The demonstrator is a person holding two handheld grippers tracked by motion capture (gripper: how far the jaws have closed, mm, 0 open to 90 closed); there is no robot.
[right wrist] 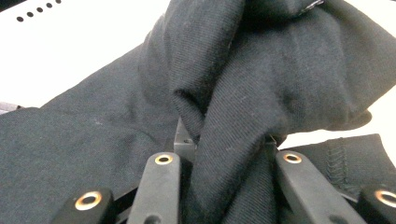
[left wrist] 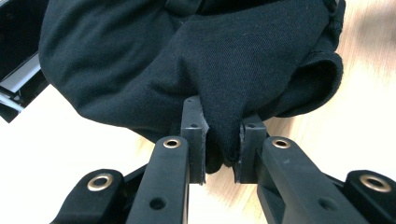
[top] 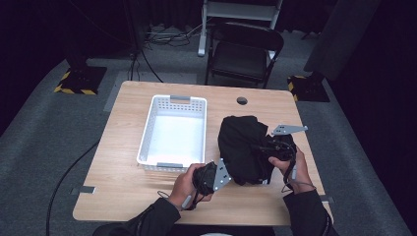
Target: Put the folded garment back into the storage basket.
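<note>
Dark curtains and grey carpet ring a pale wooden desk [top: 128, 196], and both grippers are busy on it. Left gripper [left wrist: 223, 140] has its jaws pinching a fold of the black garment [left wrist: 196, 60] right at the lower edge of the bundle. Right gripper [right wrist: 224, 140] has its jaws clamped on a thick twisted ridge of the same cloth, fabric spilling over both sides. That garment sits bunched on the desk's right half, between the two hands, just beside the white perforated basket [top: 147, 132]. Beyond the desk's far edge stands a black folding chair [top: 244, 54].
</note>
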